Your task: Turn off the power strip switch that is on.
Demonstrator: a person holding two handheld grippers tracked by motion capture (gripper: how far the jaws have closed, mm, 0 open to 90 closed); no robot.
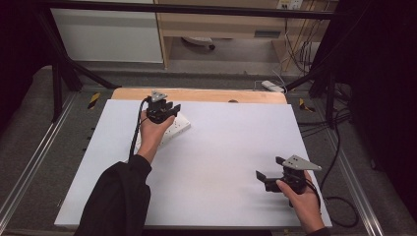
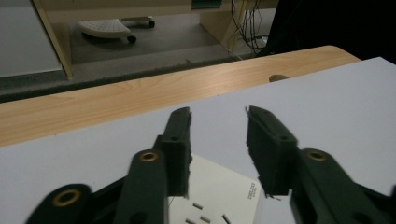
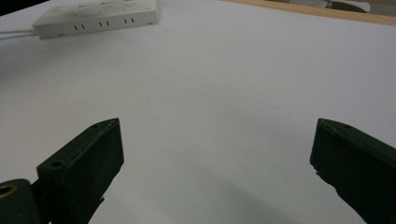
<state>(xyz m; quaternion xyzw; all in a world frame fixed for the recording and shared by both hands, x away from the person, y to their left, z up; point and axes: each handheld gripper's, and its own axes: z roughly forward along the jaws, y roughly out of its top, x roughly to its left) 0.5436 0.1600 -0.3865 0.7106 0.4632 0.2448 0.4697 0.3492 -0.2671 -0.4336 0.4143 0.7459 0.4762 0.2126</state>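
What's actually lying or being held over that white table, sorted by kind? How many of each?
White power strip: 1
Hand-held grippers: 2, the left gripper and the right gripper, both with open jaws
Total: 3

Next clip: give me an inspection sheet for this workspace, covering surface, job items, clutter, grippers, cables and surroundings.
Surface: white board on a wooden table, whose far edge is exposed.
Job's things: white power strip lying flat at far left, sockets up.
Clutter: nothing seen on the board.
Grippers: left gripper above the power strip, jaws apart, nothing between them; right gripper near the front right, jaws wide over bare board.
Cables: black gripper cable along the left forearm; white lead from the strip; loose black cable on the floor, right.
Surroundings: dark frame rails, grey carpet, wooden furniture behind.
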